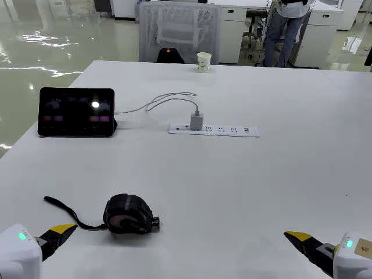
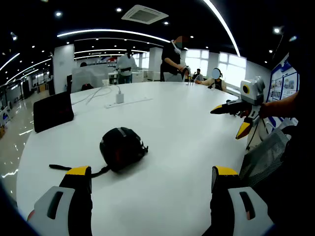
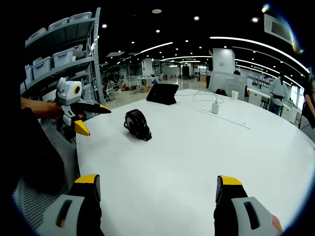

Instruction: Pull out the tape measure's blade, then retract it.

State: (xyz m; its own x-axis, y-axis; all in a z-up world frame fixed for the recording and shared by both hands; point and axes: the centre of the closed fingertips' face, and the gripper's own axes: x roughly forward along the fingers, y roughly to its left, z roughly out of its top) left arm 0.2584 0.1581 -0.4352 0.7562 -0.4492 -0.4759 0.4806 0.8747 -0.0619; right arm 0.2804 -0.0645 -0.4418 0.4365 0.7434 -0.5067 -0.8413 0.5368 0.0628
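The black tape measure (image 1: pixel 131 214) is laid on the white table (image 1: pixel 250 186) near the left gripper (image 2: pixel 151 173), whose jaws are spread wide, empty; the right gripper (image 3: pixel 160 181) is likewise spread, nothing held; a tablet (image 1: pixel 76 111), power strip (image 1: pixel 214 130) and paper cup (image 1: pixel 204 61) are placed beyond; glossy floor (image 1: pixel 35 52) is seen behind.

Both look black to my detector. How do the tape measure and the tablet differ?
The tape measure is small and rounded; the tablet is larger, flat, propped up farther back. The tape measure trails a strap; the tablet, a white cable. Both are black, on the table.
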